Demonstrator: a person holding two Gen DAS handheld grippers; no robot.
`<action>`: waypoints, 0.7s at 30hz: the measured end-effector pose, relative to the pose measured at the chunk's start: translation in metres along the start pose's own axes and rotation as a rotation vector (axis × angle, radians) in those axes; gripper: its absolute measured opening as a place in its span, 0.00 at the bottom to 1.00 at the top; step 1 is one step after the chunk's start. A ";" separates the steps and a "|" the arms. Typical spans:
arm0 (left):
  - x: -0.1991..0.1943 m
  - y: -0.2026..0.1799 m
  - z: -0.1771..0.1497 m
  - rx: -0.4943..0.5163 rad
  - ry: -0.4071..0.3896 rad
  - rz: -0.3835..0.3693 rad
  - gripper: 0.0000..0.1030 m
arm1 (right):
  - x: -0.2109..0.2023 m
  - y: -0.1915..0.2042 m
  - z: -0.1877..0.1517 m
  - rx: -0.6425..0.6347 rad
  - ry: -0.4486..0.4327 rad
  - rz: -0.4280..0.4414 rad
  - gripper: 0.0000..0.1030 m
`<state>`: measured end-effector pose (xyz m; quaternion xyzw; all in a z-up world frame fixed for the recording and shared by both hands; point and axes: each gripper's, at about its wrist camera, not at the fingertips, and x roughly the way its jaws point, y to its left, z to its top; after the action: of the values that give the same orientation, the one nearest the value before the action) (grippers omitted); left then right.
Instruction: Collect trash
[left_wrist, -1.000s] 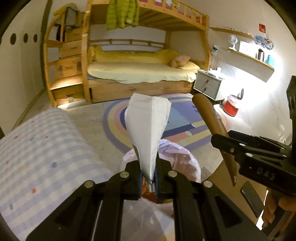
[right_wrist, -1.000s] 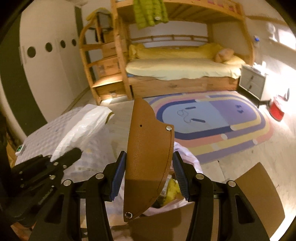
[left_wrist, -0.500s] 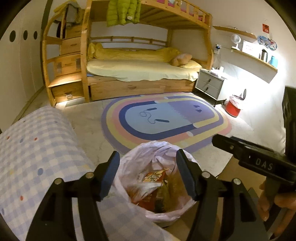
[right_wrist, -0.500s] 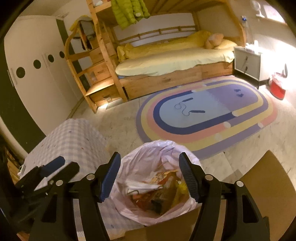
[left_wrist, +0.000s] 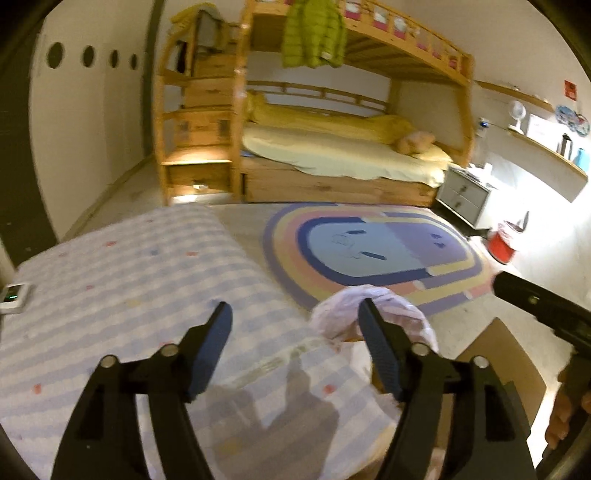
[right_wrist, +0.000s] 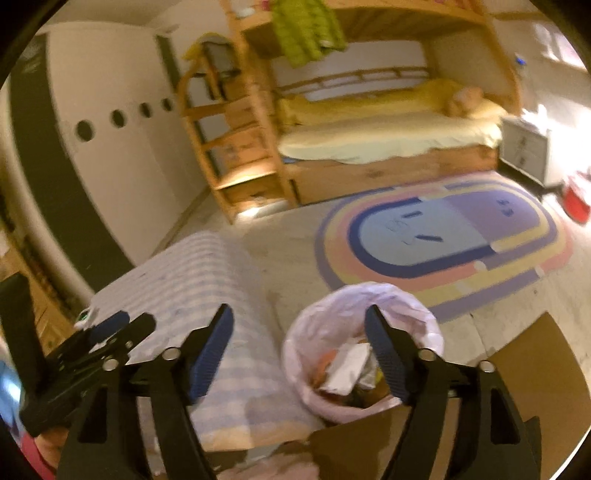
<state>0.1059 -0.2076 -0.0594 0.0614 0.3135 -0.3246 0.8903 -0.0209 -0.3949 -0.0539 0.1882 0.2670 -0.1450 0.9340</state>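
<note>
Both grippers' fingers (right_wrist: 384, 354) apart, seemingly above trash bag (right_wrist: 321, 321) rim.

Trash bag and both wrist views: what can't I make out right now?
- Bag contents: right view blurred, partly behind the right gripper's fingers; items unidentifiable.
- Bag interior: left view shows only the rim, behind the left gripper.
- Small device: cut by the left edge.
- Shelf items: too small.
</note>
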 end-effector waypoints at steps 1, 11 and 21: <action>-0.007 0.005 -0.001 -0.008 0.002 0.018 0.74 | -0.005 0.010 -0.001 -0.022 -0.003 0.007 0.81; -0.098 0.042 -0.020 -0.060 0.003 0.182 0.93 | -0.047 0.090 -0.014 -0.203 0.025 0.147 0.89; -0.183 0.087 -0.035 -0.208 0.025 0.399 0.93 | -0.086 0.136 -0.022 -0.310 0.052 0.241 0.90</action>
<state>0.0334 -0.0296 0.0144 0.0340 0.3382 -0.1073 0.9343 -0.0507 -0.2496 0.0137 0.0765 0.2856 0.0155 0.9552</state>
